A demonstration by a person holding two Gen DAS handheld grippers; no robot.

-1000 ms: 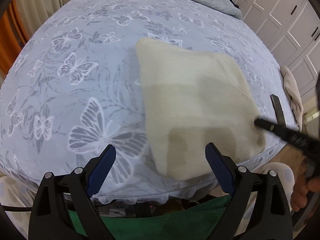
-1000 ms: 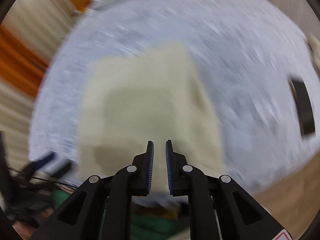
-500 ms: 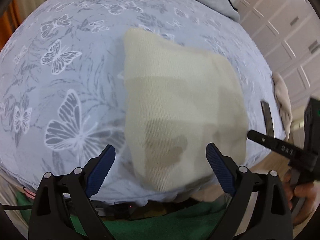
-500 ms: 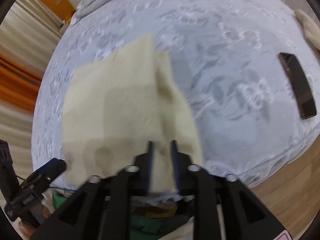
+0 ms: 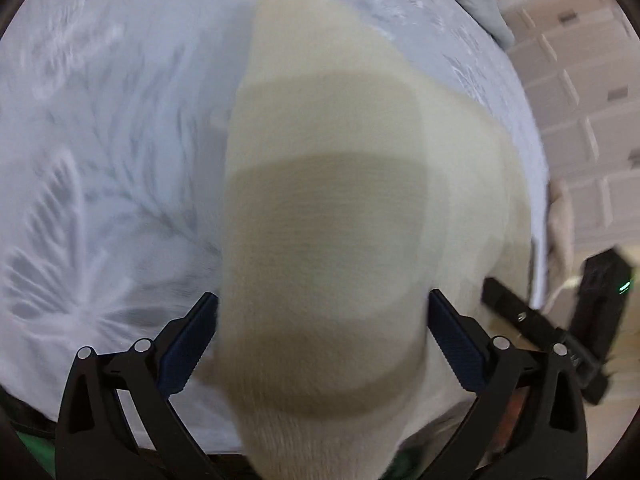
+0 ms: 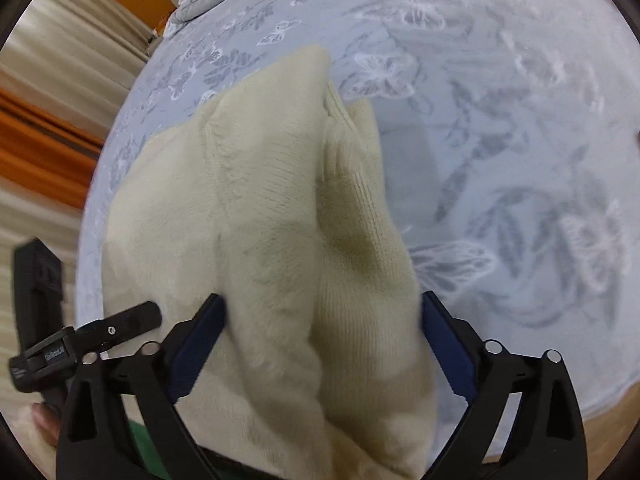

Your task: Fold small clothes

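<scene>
In the left wrist view, the cream knit garment (image 5: 320, 216) runs lengthwise away from the camera across the butterfly bedsheet (image 5: 100, 140), near end hanging over the bed's edge. It's blurry here, with darker shadow bands across it. The left gripper (image 5: 322, 344) has its jaws spread wide, the cloth sitting between them. The right gripper (image 5: 536, 320) pokes in from the side.

Over in the right wrist view, same garment (image 6: 272, 240), long axis pointing up-left, ribbed knit with a raised fold down the middle. The right gripper (image 6: 322, 340) is wide open too, straddling the near end
</scene>
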